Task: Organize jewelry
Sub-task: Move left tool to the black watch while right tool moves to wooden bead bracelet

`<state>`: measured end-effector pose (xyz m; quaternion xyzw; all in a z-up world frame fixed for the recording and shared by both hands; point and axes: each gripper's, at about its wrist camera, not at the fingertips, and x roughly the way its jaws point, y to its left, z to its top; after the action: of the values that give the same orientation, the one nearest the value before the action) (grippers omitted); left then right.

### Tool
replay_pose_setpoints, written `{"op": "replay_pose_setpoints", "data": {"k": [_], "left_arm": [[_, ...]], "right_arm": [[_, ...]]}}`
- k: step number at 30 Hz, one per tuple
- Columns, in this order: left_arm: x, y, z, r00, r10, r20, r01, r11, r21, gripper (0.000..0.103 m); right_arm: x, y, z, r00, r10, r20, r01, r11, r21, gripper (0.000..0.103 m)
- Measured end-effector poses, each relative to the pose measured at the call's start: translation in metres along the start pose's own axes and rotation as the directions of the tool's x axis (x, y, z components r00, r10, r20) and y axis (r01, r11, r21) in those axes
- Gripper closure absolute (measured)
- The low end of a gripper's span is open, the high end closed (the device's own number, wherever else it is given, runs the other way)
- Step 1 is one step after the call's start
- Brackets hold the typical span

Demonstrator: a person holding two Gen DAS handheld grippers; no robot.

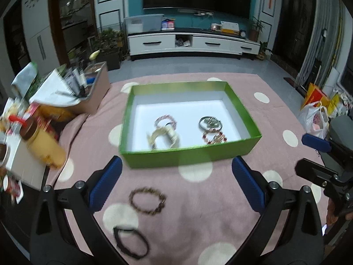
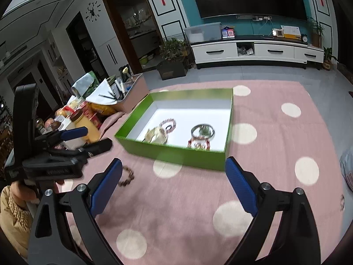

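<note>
A green box with a white floor sits on the pink dotted cloth and holds several bracelets, among them a cream one, a pink bead one, a silver bangle and a red one. A brown bead bracelet and a black bracelet lie on the cloth in front of the box, between my left gripper's fingers. My left gripper is open and empty above them. My right gripper is open and empty, near the box. The brown bracelet shows beside its left finger.
A cluttered side table with a yellow jar, snack packets and a tan box of papers stands left of the cloth. A white plastic bag lies at the right. The other gripper shows at the right edge.
</note>
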<state>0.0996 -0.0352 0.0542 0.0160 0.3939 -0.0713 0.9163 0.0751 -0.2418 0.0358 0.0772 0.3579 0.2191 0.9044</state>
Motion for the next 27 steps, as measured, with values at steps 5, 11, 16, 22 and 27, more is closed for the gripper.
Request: {"op": "replay_pose_setpoints", "data": {"k": [5,11,16,22,27], "left_arm": [[-0.025,0.044,-0.028,0.998,0.057,-0.002,-0.057,0.992,-0.111,0.002],[-0.03,0.08,-0.069,0.996,0.074,-0.059,-0.085,0.973,-0.215,0.002],[-0.019,0.099,-0.108,0.989,0.073,-0.13,-0.109,0.95,-0.294,0.002],[0.002,0.102,-0.137,0.976,0.076,-0.203,-0.142,0.932,-0.334,0.002],[0.013,0.1,-0.143,0.971,0.119,-0.206,-0.181,0.933,-0.312,0.005]], "right_arm": [[-0.015,0.005,-0.019,1.0,0.003,-0.002,-0.003,1.0,0.0,0.009],[-0.014,0.01,-0.041,1.0,0.009,-0.028,-0.009,1.0,0.015,0.009],[-0.002,0.013,-0.058,0.998,0.012,-0.068,-0.01,1.0,0.029,0.009],[0.017,0.018,-0.078,0.993,0.032,-0.116,-0.026,0.998,0.051,0.009],[0.032,0.03,-0.087,0.988,0.043,-0.146,-0.038,0.999,0.036,0.009]]}}
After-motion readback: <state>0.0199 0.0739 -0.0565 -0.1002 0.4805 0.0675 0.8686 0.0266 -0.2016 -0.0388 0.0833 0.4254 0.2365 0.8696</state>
